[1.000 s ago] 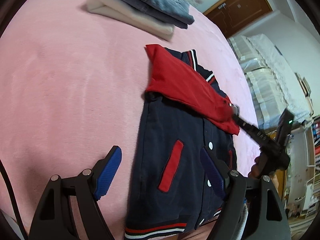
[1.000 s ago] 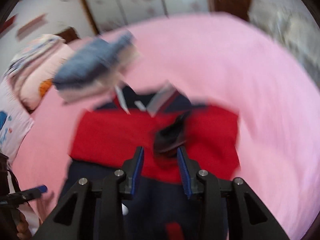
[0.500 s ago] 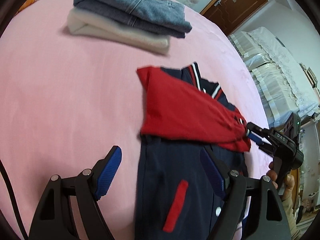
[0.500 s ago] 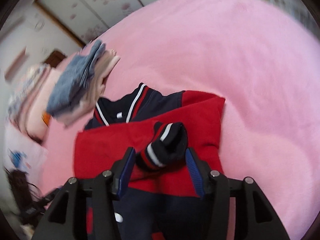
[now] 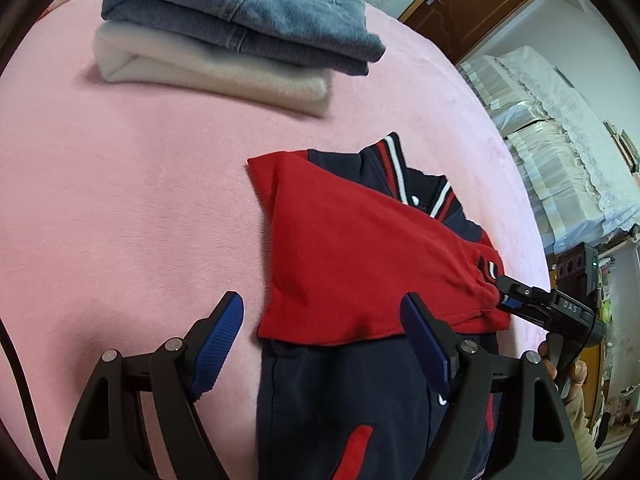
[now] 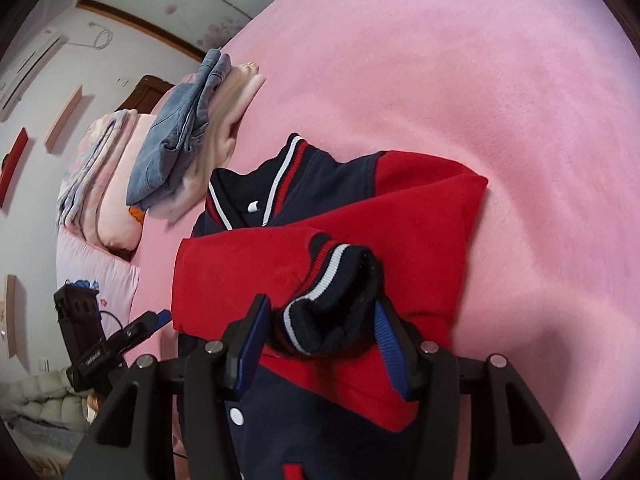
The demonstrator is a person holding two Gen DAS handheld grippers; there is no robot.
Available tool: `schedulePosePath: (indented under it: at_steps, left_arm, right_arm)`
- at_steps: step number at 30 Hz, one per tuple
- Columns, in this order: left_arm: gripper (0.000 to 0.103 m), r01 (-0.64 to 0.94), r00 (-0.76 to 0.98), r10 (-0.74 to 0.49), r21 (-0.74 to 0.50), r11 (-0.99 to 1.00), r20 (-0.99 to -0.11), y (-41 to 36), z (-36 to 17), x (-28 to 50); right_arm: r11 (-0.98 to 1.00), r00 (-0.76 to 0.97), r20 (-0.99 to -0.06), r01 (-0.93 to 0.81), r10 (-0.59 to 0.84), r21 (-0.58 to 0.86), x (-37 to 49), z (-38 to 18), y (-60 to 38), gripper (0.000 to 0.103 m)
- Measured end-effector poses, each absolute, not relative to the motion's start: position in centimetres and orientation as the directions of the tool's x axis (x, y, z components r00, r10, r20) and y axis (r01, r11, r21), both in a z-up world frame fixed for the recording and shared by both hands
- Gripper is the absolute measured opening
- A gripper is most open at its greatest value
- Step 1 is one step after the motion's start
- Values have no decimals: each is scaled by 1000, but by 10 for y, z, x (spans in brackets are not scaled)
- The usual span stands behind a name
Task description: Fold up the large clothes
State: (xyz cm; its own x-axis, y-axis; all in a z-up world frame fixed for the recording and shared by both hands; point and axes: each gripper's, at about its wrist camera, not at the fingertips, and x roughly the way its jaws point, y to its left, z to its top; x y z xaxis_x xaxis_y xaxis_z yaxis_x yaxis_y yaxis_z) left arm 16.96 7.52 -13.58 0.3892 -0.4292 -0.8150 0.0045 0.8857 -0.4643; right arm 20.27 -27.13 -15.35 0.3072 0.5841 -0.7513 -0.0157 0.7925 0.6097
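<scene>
1 navy-and-red jacket [image 6: 320, 420] lies flat on pink bedcover [image 5: 132, 208], with wide bare cover to either side. Both red sleeves [image 5: 360, 264] are folded across its chest. Its hem is cut off below both views. 2 folded garments [image 5: 240, 28], denim on cream, are stacked beyond the collar. Left gripper [image 5: 324, 344]: jaws wide apart, empty, over the jacket's edge. Right gripper [image 6: 320, 340]: jaws lately parted, striped cuff [image 6: 332, 300] loose between them; contact with the right pad is uncertain.

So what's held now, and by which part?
Nothing. Right hand-held gripper has just been opening its jaws; the striped cuff lies loose between them. Left hand-held gripper empty.
</scene>
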Motion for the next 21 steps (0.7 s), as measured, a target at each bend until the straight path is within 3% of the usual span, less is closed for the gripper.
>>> schedulePosePath:
  at_steps: [2, 5, 6, 10, 12, 15, 21]
  left_arm:
    - [79, -3, 380, -420, -455, 890, -824, 72, -140, 174]
    - [79, -10, 366, -413, -447, 894, -834, 69, -146, 177]
    - [79, -11, 361, -413, -447, 895, -836, 67, -148, 178]
    - [79, -1, 353, -416, -445, 895, -838, 60, -150, 179]
    - [79, 4, 352, -418, -445, 896, -838, 57, -151, 179]
    - [79, 9, 353, -413, -438, 899, -840, 55, -150, 178]
    - [79, 5, 350, -409, -435, 900, -843, 56, -149, 178]
  right_arm:
    - [801, 321, -752, -36, 576, 598, 203, -154, -273, 44]
    - [863, 350, -797, -73, 492, 501, 200, -152, -269, 18]
    - [876, 349, -810, -86, 472, 474, 198, -153, -267, 17]
    - [844, 327, -787, -71, 524, 532, 197, -154, -273, 22]
    - [782, 318, -737, -23, 596, 623, 199, -158, -284, 37]
    - [695, 323, -658, 1, 681, 719, 200, -160, -293, 48]
    - [769, 288, -720, -109, 631, 630, 197, -159, -274, 48]
